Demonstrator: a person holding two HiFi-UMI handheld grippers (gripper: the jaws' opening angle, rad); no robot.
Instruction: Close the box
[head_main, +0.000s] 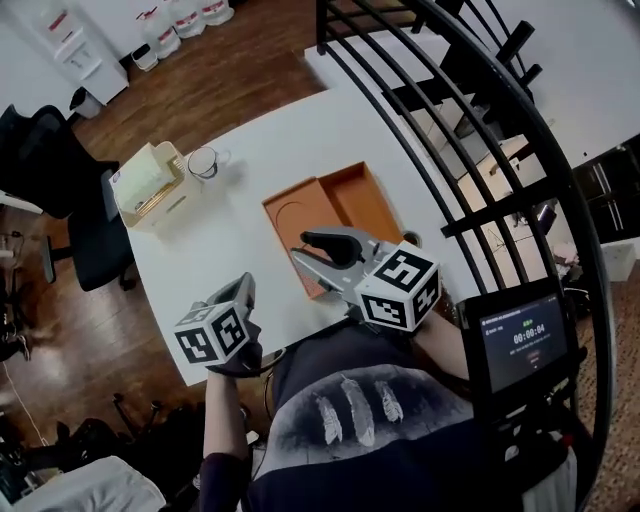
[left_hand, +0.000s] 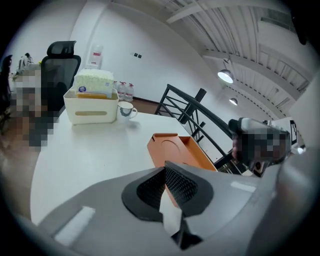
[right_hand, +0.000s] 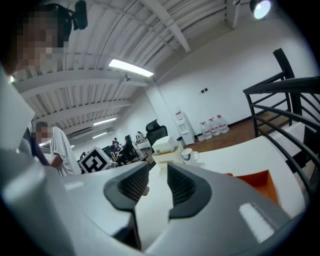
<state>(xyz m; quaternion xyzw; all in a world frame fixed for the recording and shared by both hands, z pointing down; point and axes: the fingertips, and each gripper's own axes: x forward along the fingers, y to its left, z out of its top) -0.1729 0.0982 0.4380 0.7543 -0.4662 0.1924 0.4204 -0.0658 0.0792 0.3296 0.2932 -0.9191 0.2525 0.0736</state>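
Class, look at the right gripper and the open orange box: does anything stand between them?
Nothing visible does. The right gripper, fingers apart and empty, hovers by the near end of the open orange rectangular box.

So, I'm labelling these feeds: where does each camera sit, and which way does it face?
Head view: on the person's head, steeply down at the orange box; shows left gripper, right gripper, torso.
Left gripper view: on that gripper, past its jaws to the box.
Right gripper view: on that gripper, nearly level, past its open jaws toward the mug.
Shared: all see box and mug.
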